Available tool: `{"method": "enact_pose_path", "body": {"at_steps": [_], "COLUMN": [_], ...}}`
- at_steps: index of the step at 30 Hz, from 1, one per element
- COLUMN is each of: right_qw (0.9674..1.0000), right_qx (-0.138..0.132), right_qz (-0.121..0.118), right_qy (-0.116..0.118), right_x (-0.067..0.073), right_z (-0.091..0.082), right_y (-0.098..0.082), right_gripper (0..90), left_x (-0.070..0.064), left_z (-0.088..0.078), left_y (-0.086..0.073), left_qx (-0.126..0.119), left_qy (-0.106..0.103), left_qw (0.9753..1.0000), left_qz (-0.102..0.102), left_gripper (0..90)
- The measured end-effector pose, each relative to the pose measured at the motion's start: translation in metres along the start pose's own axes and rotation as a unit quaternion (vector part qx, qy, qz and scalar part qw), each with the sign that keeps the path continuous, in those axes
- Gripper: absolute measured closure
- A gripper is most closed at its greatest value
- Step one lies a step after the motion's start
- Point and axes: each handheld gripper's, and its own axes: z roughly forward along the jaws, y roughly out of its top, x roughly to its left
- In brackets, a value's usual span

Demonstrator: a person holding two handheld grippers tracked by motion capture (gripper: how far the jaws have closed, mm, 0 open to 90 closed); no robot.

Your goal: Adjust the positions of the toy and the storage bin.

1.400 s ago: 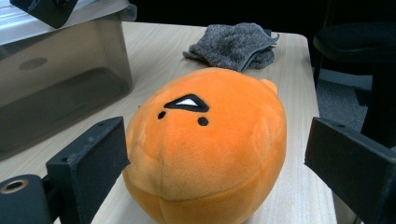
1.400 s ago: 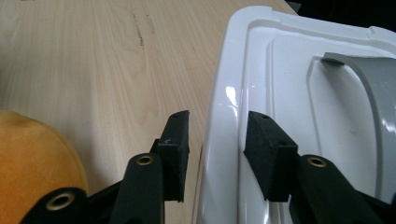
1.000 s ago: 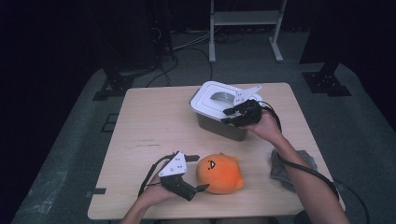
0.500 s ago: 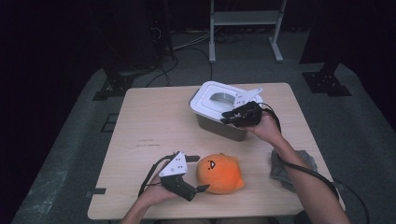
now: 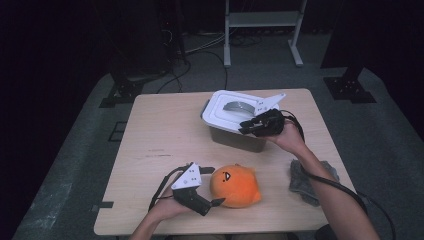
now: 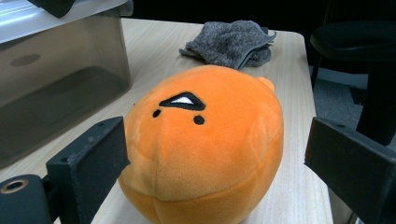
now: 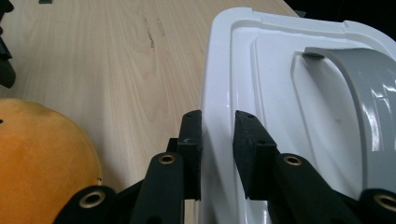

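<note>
White bin lid (image 5: 227, 112) rim is getting pinched by right gripper (image 5: 248, 127), jaws just closing; left gripper (image 5: 213, 186) sitting released around orange plush (image 5: 234, 186), grey cloth (image 5: 303, 179) lying nearby.

A grey cloth (image 5: 306, 176) lies crumpled on the wooden surface (image 5: 160, 135) at about four o'clock, near the right edge; in the left gripper view the cloth (image 6: 229, 43) looks knitted and loosely folded, sitting close to the far corner. The surface is pale wood with visible grain and a faint dark mark toward nine o'clock. It stands on a grey carpeted floor (image 5: 75, 165). Beyond it, at twelve o'clock, a white metal frame (image 5: 262, 22) rises from the floor. Black stand feet (image 5: 122, 92) rest at ten o'clock and another black base (image 5: 348, 86) at two o'clock. Dark cables (image 5: 200, 52) trail across the floor toward eleven o'clock.
</note>
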Motion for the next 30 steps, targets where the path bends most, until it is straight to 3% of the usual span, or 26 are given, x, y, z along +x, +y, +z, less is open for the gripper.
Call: {"method": "enact_pose_path", "body": {"at_steps": [14, 23, 30], "right_qw": [0.9998, 0.9996, 0.9989], "right_qx": [0.003, 0.001, -0.029], "right_qz": [0.000, 0.016, 0.032], "right_qy": [0.018, 0.023, 0.017], "right_x": [0.0037, 0.0014, -0.0017], "right_z": [-0.0009, -0.0009, -0.0097], "right_y": [0.0016, -0.0010, 0.0011], "right_gripper": [72.5, 70.8, 59.5], "left_x": [-0.0004, -0.0004, -0.0009], "left_z": [-0.0002, 0.0005, 0.0004], "left_y": [0.0004, 0.0004, 0.0002], "left_qx": [-0.001, -0.001, -0.003], "left_qy": [-0.001, -0.002, -0.003], "left_qw": [1.0000, 1.0000, 1.0000], "left_qz": [-0.001, 0.001, -0.003], "left_gripper": [4.8, 4.8, 4.8]}}
